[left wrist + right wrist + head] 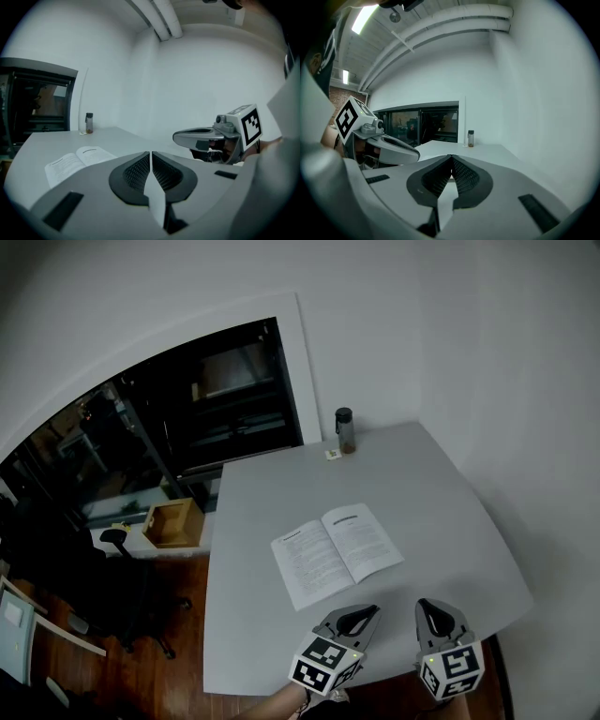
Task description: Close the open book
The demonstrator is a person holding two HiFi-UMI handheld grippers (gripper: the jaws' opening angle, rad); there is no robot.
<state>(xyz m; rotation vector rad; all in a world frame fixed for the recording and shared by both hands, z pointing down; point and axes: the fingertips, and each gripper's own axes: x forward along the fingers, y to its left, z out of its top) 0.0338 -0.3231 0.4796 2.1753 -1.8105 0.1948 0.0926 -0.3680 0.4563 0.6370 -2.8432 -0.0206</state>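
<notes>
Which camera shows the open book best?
The head view. It looks down on the open book, so both pages show whole on the table. The left gripper view catches it low and slanted, at the side. The right gripper view does not show it.

The open white paper book (337, 554) lies centrally on the grey rounded table (441, 493), a dark-capped bottle (345, 430) behind it at the far edge, left gripper (367, 611) and right gripper (427, 605) before it.
</notes>
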